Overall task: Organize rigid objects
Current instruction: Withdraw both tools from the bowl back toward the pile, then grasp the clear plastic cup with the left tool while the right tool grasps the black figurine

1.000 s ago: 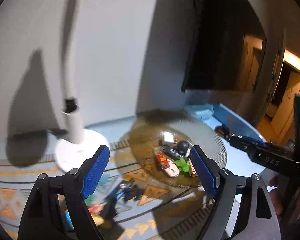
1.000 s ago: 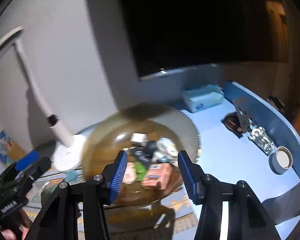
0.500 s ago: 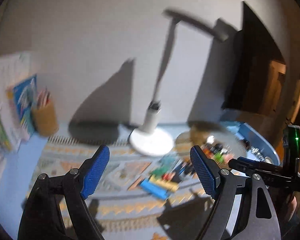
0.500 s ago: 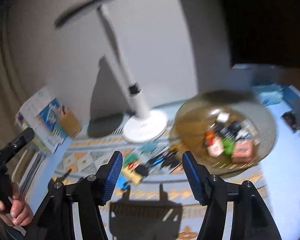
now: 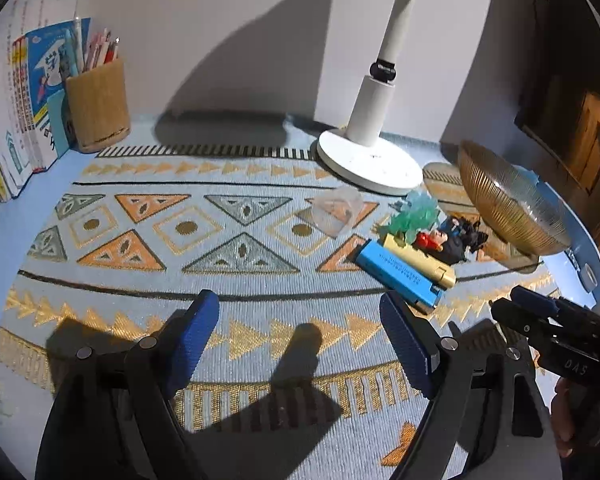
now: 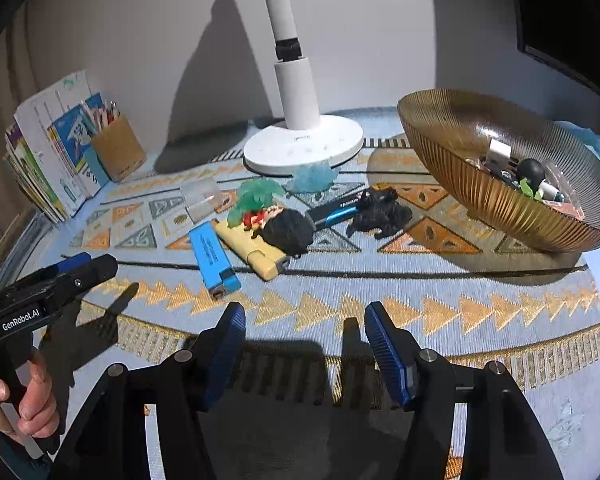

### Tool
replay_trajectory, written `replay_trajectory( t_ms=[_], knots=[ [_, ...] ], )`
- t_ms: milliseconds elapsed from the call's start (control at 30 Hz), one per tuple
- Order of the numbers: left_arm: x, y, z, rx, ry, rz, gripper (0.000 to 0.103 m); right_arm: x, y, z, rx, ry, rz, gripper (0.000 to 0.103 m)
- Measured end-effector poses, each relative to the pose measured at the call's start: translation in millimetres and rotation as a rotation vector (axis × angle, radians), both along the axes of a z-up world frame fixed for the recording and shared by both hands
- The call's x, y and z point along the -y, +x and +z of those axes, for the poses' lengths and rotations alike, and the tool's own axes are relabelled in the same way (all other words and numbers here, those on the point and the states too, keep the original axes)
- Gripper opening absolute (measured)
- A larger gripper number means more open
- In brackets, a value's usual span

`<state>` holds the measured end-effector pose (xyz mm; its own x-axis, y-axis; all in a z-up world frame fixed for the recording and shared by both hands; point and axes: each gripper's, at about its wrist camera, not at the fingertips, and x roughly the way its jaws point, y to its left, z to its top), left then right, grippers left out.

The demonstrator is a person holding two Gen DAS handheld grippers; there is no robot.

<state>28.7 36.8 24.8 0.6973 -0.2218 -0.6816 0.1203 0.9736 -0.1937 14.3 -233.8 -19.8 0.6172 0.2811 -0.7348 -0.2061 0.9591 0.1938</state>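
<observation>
Loose small items lie in a cluster on the patterned mat: a blue lighter (image 5: 400, 274) (image 6: 212, 258), a yellow lighter (image 5: 418, 258) (image 6: 252, 246), a green plastic piece (image 6: 256, 196), a black-haired figure (image 6: 290, 228), a blue-black stick (image 6: 334, 212) and a black toy (image 6: 380, 208). An amber ribbed glass bowl (image 6: 440, 152) (image 5: 504, 208) at the right holds several small things. My left gripper (image 5: 300, 332) hangs open over bare mat, left of the cluster. My right gripper (image 6: 304, 340) is open and holds nothing, just in front of the lighters.
A white lamp base (image 6: 304, 146) stands behind the cluster, with a clear plastic box (image 6: 202, 198) beside it. A wooden pencil holder (image 5: 96, 104) and upright books (image 5: 16, 100) line the far left. A hand (image 6: 28, 396) grips the left tool's handle.
Both grippers have swung left and down from over the bowl to low above the mat. The right jaws have widened a little. Nothing was picked up.
</observation>
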Motion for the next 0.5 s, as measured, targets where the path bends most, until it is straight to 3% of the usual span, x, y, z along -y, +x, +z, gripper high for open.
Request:
replay_trajectory(
  t_ms=[300, 500],
  knots=[
    [7, 3, -5, -0.016, 0.024, -0.020, 0.081, 40, 14, -9, -0.083, 0.158, -0.109, 0.061],
    [14, 25, 4, -0.061, 0.032, -0.058, 0.081, 51, 42, -2, -0.214, 0.161, -0.152, 0.061]
  ],
)
